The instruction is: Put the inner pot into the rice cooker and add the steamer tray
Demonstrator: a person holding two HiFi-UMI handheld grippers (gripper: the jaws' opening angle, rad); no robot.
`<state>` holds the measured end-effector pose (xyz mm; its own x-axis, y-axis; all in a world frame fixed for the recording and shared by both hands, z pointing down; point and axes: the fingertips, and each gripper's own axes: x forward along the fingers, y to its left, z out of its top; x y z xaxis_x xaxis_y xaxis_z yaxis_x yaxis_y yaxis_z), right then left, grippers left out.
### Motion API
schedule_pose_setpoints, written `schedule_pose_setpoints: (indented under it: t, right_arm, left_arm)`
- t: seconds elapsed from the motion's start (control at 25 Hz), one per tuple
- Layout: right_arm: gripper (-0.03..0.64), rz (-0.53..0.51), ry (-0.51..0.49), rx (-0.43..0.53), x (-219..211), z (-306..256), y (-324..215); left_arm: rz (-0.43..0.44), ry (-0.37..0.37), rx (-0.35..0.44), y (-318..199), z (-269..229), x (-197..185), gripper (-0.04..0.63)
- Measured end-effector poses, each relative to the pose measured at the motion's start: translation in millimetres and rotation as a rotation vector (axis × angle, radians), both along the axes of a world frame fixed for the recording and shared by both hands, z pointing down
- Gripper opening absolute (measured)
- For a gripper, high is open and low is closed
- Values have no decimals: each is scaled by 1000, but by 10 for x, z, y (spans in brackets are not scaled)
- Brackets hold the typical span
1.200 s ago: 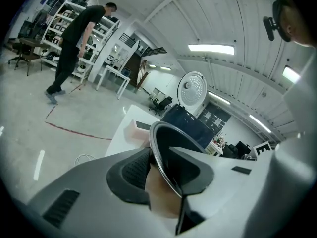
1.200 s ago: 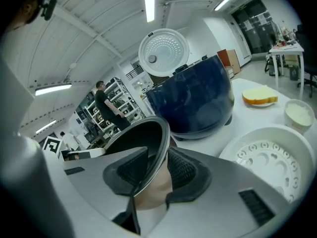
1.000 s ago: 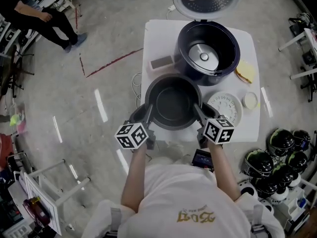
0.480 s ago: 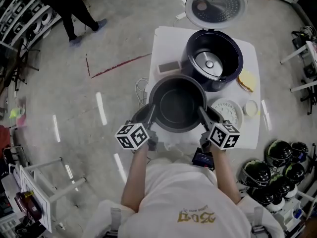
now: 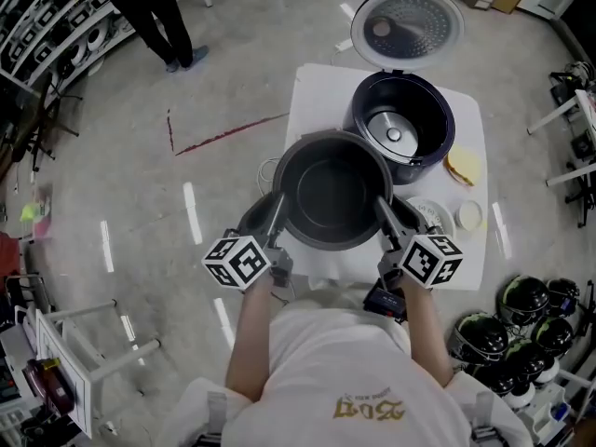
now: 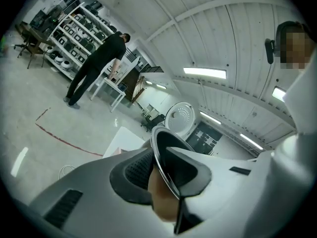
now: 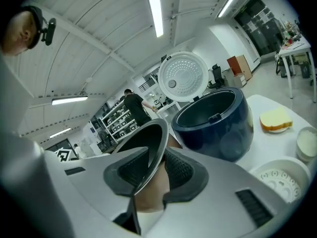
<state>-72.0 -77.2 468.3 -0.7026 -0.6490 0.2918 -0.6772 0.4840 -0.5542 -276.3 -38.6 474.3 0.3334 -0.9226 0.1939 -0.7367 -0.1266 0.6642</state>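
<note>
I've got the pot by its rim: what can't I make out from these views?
- Steamer tray: head view, largely covered by the inner pot and right gripper.
- Rice cooker body: left gripper view, hidden behind the pot's rim and the jaws.
- Pot's underside and the table beneath it: shown in no view.

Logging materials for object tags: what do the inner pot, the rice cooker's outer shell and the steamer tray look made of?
Inner pot: likely metal with a dark matte non-stick coating inside; its thin rim gleams silver.
Rice cooker shell: glossy navy with bright highlights; plastic or painted metal, unclear which.
Steamer tray: matte white with small moulded holes; probably plastic.
</note>
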Motion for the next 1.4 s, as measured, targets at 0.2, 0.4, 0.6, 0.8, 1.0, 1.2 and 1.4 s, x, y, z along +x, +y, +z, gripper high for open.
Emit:
schedule_pose_setpoints:
  t: [0.2, 0.4, 0.6, 0.8, 1.0, 1.2, 1.4]
  right_arm:
    - [112, -22, -27, 41, -8, -249, -101]
    - [112, -45, -45, 64, 17, -353, -156]
    - [112, -76, -82, 78, 14, -497, -245]
    - [109, -99, -128, 102, 67, -715, -418]
    - [106, -120, -141, 141, 97, -935, -539]
    - [104, -100, -158, 173, 142, -1107, -668]
    - [104, -68, -164, 189, 283, -1193, -798]
  left_arm:
    - [-17, 5, 40, -79, -260, -14, 89]
    - [-43, 9, 56, -102, -378, 4, 84]
    - [-71, 5, 73, -135, -559, 7, 83]
    - [-95, 9, 114, -224, -804, 65, 84]
    - [-105, 17, 143, -286, -972, 110, 83]
    - [-87, 17, 181, -441, -1153, 137, 83]
    - [-59, 23, 203, -663, -1250, 250, 81]
